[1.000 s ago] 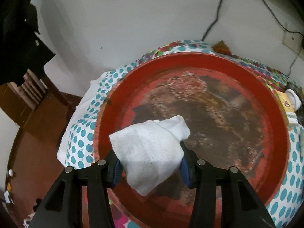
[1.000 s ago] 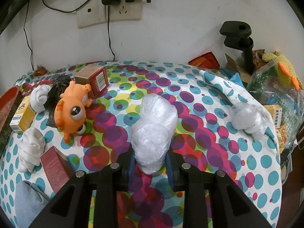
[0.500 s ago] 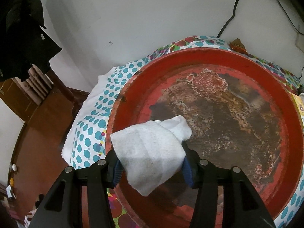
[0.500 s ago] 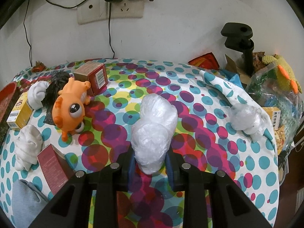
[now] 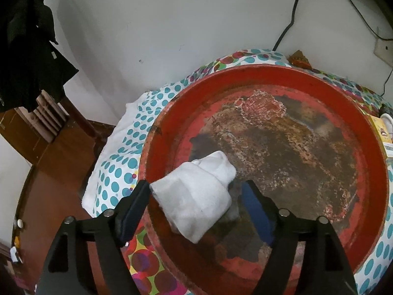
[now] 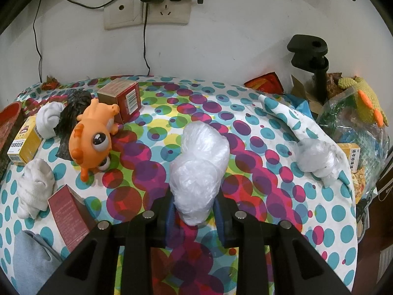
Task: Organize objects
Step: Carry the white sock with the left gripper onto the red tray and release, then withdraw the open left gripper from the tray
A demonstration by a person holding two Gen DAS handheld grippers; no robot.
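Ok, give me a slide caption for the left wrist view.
Left gripper, jaws just opened, releases a rolled white sock into the worn round red tray.

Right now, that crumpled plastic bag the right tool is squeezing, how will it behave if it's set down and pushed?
The plastic bag looks soft and probably light: the right tool has pinched its lower end narrow. It bulges unevenly, so it would likely flop rather than roll. The film looks glossy, so it may slide on the dotted tablecloth.
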